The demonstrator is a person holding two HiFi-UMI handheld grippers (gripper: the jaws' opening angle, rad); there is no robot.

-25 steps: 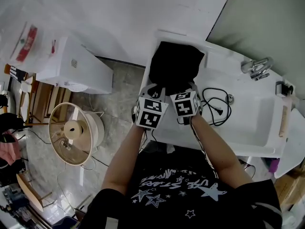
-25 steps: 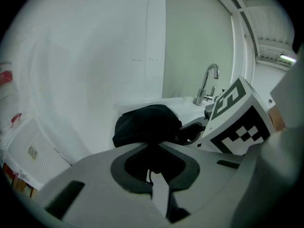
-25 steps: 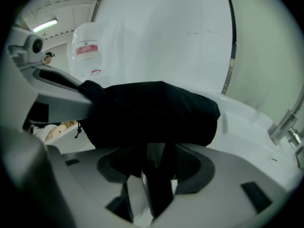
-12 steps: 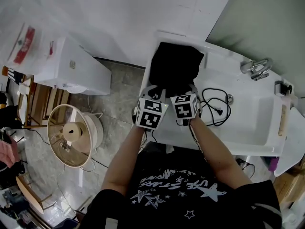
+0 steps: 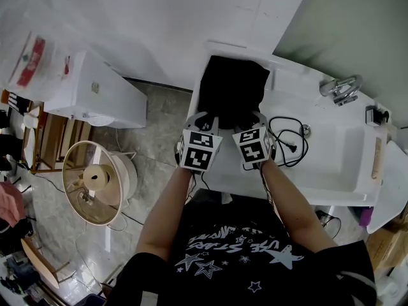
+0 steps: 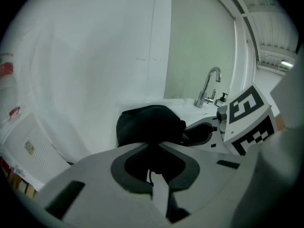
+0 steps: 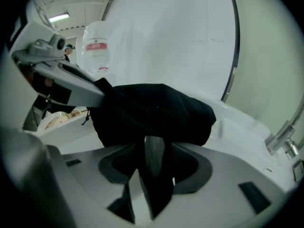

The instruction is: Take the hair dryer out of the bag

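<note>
Currently left gripper [image 5: 205, 120] pinched shut on bag [image 5: 233, 85] edge, frame centre; right gripper [image 5: 253, 118] jaws just closing onto cloth. Risk: cloth-only grip drags bag off counter [image 5: 306, 183].

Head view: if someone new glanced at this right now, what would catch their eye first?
The black bag lying on the left end of the white sink counter stands out most. Both grippers meet at its near edge: the left gripper is shut on the fabric, and the right gripper, fingers just closing, has fabric between them. A loose black cord lies right of them.
</note>
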